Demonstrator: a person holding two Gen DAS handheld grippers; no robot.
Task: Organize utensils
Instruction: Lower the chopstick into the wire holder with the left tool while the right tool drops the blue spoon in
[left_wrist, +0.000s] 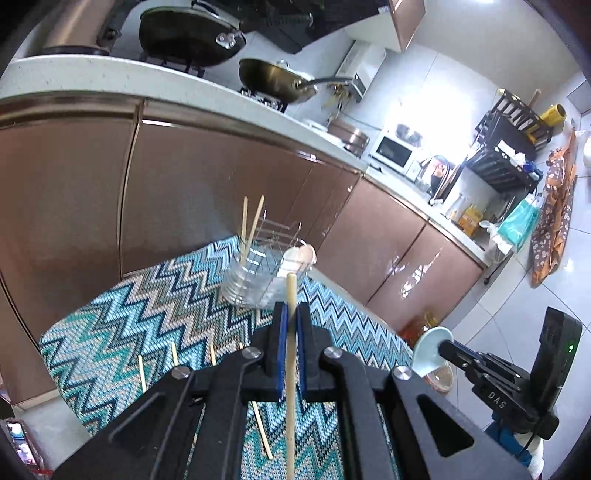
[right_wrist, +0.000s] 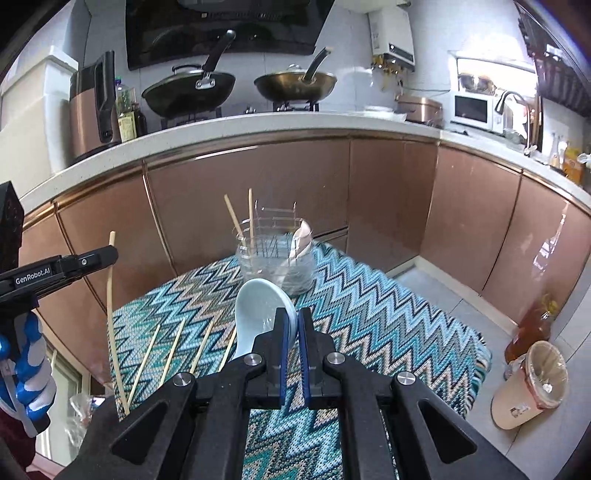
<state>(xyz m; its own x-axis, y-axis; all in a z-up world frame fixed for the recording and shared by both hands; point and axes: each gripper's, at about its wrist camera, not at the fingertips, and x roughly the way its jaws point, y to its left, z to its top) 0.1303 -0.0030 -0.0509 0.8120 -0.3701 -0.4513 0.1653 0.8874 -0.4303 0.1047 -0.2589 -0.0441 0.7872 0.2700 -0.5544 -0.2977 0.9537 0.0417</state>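
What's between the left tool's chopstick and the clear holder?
Nothing visible. The left tool holds the chopstick above the zigzag mat; the clear holder stands ahead with open space between.

Seven chopsticks (right_wrist: 170, 349), two spoons (right_wrist: 258, 314), one jar (right_wrist: 275, 266)

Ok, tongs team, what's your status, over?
Left tongs shut on chopstick. Right tongs shut on blue spoon. Jar ahead, unblocked.

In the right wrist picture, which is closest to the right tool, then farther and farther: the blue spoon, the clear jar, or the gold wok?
1. Blue spoon: gripped in the right tool.
2. Clear jar: ahead, on the zigzag mat.
3. Gold wok: farthest, up on the stove.
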